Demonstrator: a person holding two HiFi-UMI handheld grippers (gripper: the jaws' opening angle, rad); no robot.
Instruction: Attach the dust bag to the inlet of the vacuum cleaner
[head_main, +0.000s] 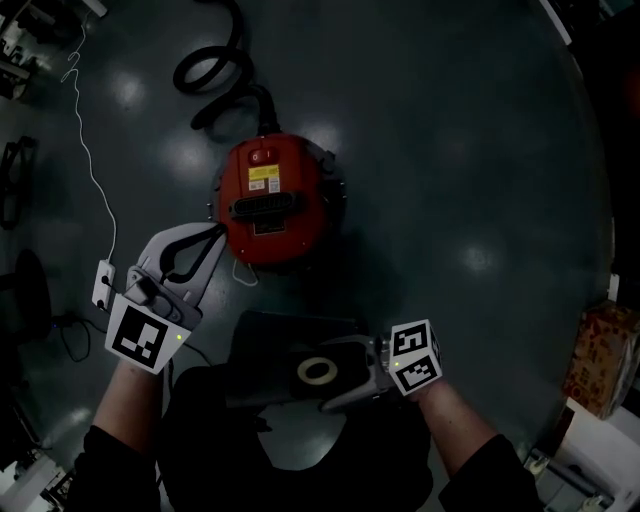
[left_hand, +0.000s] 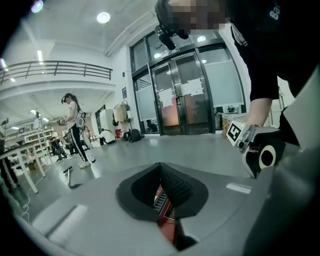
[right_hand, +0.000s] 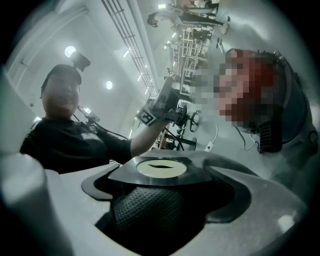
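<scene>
Near the vacuum (head_main: 270, 200), my right tongs (head_main: 345, 382) grip the dust bag (head_main: 262, 352) by its collar; my left tongs (head_main: 208, 240) are closed, empty.

The glossy dark grey floor (head_main: 450, 150) carries a red vacuum cleaner (head_main: 270, 200), with a black hose (head_main: 215, 70) coiled beside it. A thin white cord (head_main: 95, 170) runs to a power strip (head_main: 103, 283).

The shell of the vacuum cleaner (head_main: 270, 205) is glossy red plastic, the grey floor (head_main: 450, 150) smooth and shiny, the dust bag (head_main: 285, 355) matt black with a pale, smooth ring.
</scene>
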